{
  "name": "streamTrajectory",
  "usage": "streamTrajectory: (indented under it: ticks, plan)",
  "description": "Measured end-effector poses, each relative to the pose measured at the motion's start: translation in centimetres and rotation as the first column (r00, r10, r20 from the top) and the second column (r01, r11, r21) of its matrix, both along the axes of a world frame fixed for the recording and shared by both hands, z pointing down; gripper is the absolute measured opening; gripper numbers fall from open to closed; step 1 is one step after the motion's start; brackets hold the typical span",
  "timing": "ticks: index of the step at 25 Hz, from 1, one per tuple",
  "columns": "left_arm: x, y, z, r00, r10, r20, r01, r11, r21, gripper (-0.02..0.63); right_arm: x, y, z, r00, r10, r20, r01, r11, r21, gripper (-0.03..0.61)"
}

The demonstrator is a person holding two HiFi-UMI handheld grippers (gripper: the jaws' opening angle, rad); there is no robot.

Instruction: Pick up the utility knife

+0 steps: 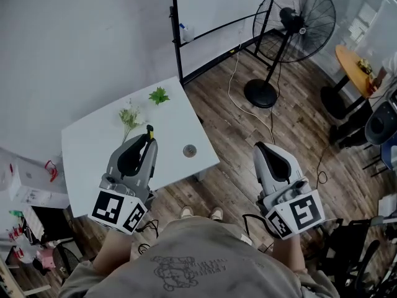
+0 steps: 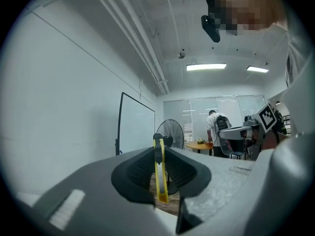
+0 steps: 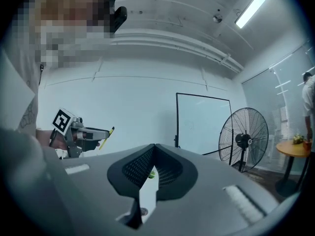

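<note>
My left gripper [image 1: 147,139] is shut on a yellow utility knife [image 1: 149,131], held up above the white table [image 1: 93,148]. In the left gripper view the knife [image 2: 160,171] stands upright, clamped between the two dark pads. The same knife [image 3: 106,137] shows small in the right gripper view, sticking out of the left gripper's tip. My right gripper [image 1: 263,149] hangs over the wooden floor to the right of the table, its jaws shut with nothing between them [image 3: 154,151].
On the table lie a pale flower sprig [image 1: 129,119], a green leaf [image 1: 159,95] and a small round grey disc [image 1: 190,150]. A standing fan [image 1: 291,23] and a whiteboard frame [image 1: 177,36] stand behind. A round wooden table [image 1: 355,67] is at far right.
</note>
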State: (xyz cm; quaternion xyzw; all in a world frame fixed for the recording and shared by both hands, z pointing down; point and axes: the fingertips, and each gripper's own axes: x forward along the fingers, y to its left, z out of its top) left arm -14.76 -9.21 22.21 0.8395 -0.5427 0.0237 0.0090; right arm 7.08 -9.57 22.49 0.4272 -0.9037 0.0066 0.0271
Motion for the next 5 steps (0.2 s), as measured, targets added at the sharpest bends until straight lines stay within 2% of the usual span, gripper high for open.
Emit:
streamTrajectory:
  ticks: [5]
  plan:
    - [-0.52,-0.17,0.40,1.000,-0.007,0.011,0.007,1.000,-0.014,0.063,-0.98,0.07,0.38,1.000,-0.025,-0.018,0.025,1.000,-0.002,0.028]
